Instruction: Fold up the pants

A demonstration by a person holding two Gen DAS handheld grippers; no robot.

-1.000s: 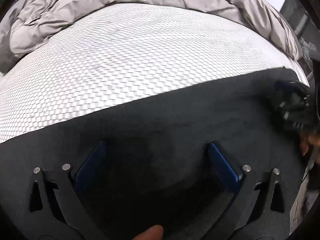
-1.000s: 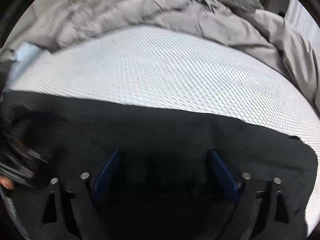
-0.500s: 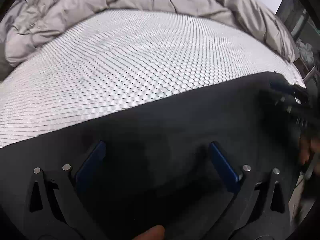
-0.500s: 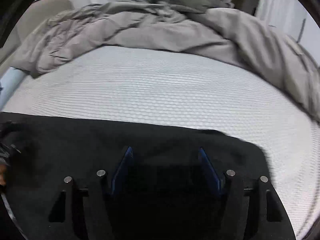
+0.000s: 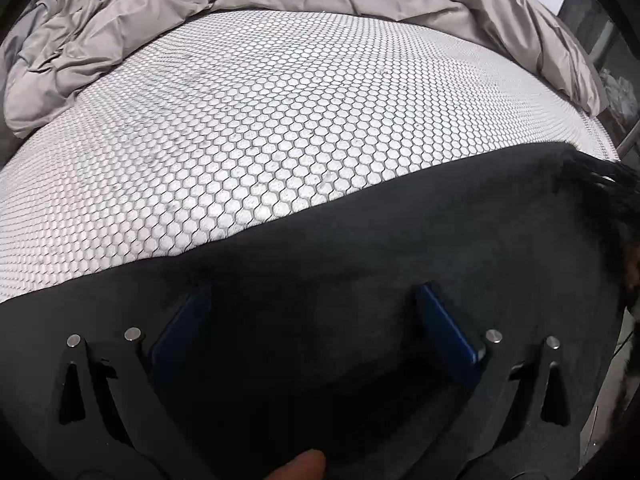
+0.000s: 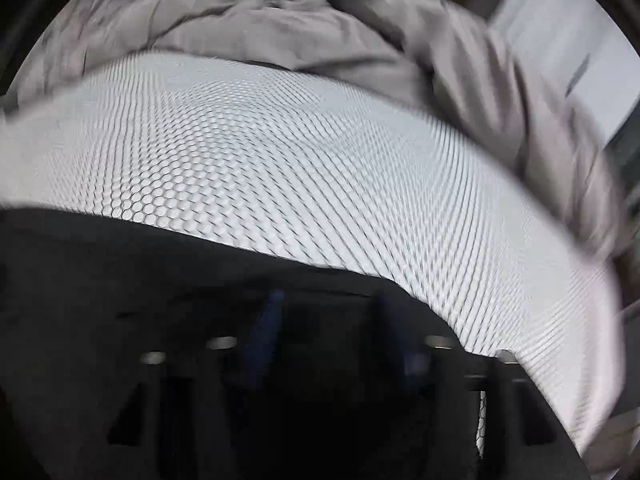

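Fingers [image 5: 444,332] of left gripper [image 5: 316,320] spread; one pants [image 5: 360,264] (black), right gripper [image 6: 328,320] closing.

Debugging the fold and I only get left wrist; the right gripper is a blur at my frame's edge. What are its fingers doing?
Observer: Right gripper fingers stand apart and are closing over the pants. Blur hides whether any cloth is pinched.
Operator: Where on the pants?
Observer: Near their end. Bare mattress shows close beside the fingers, on the picture's right.
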